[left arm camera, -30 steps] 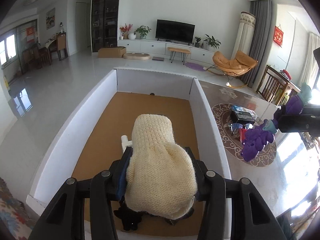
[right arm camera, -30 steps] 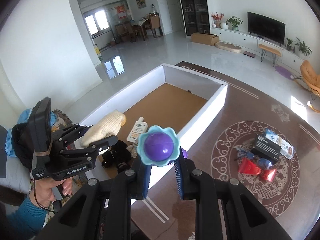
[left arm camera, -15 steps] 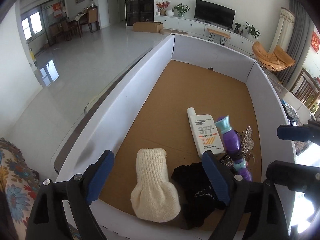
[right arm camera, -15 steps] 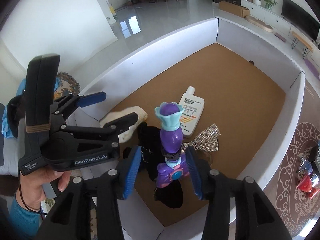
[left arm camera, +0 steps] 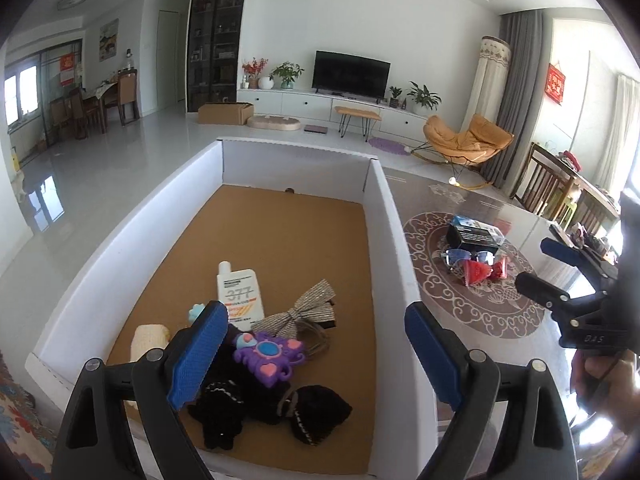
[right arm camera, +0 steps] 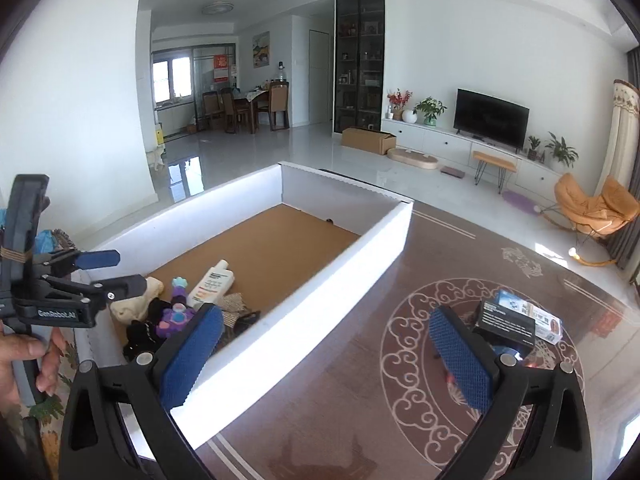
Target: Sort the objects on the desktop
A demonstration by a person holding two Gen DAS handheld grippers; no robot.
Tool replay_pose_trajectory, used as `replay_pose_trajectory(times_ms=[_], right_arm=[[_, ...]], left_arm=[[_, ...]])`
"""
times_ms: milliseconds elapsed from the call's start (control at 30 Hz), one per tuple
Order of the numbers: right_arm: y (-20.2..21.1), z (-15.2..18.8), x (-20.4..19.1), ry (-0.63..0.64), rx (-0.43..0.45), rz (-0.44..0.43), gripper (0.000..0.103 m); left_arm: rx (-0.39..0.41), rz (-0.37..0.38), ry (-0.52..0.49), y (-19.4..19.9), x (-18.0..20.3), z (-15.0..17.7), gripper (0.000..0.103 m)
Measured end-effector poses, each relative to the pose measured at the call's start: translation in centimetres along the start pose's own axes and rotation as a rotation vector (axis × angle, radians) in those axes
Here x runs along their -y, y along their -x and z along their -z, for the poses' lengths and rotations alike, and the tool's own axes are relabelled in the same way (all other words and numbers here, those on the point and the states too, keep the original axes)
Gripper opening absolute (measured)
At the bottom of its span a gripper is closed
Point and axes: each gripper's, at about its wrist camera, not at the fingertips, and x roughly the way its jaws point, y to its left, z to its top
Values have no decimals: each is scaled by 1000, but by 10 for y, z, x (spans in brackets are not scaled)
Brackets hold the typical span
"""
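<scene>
Both grippers empty, jaws spread wide – left gripper (left arm camera: 316, 344) above the near end of the white box (left arm camera: 390, 240), right gripper (right arm camera: 328, 356) over the table beside it. Left view shows purple toy (left arm camera: 266, 360) lying among black knitwear (left arm camera: 316, 412), silver bow (left arm camera: 304, 312), lotion bottle (left arm camera: 240, 294), cream mitten (left arm camera: 150, 338). Only the right view shows the boxed items (right arm camera: 516, 320) on the table clearly – left view adds red wrappers (left arm camera: 482, 272).
</scene>
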Motion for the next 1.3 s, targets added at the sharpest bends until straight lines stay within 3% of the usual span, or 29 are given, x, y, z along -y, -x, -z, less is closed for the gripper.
replay_pose_trajectory(times_ms=[100,167,300,467,600,700,867,967,1100,1300], right_arm=[[6,49,61,-31,-84,139,103],[9,81,104,-65,-161,235,103],[29,134,177,-187,-243,350,103],[50,172,218,-291,-294,402,103],[50,185,225,-325,-314,388,103],[50,184,221,-311,-298,390,103],[34,186,216,-280,-358,411,103],[34,188,220,-306,-358,396,103],[34,192,231,-374,-366,336,103],[34,192,231,-379,-366,348,103]], left_arm=[[57,125,-74,18,64,-1,92],[64,221,-112,23,107,3,103],[-5,340,-218,2,189,23,103],[-129,285,-309,-69,247,54,103],[-215,231,-294,-120,253,63,103],[-236,200,-286,-141,251,66,103],[-238,137,-324,-169,247,65,103],[-275,149,-266,-181,239,62,103],[-298,125,-252,-185,236,64,103],[-302,98,-284,-183,240,68,103]])
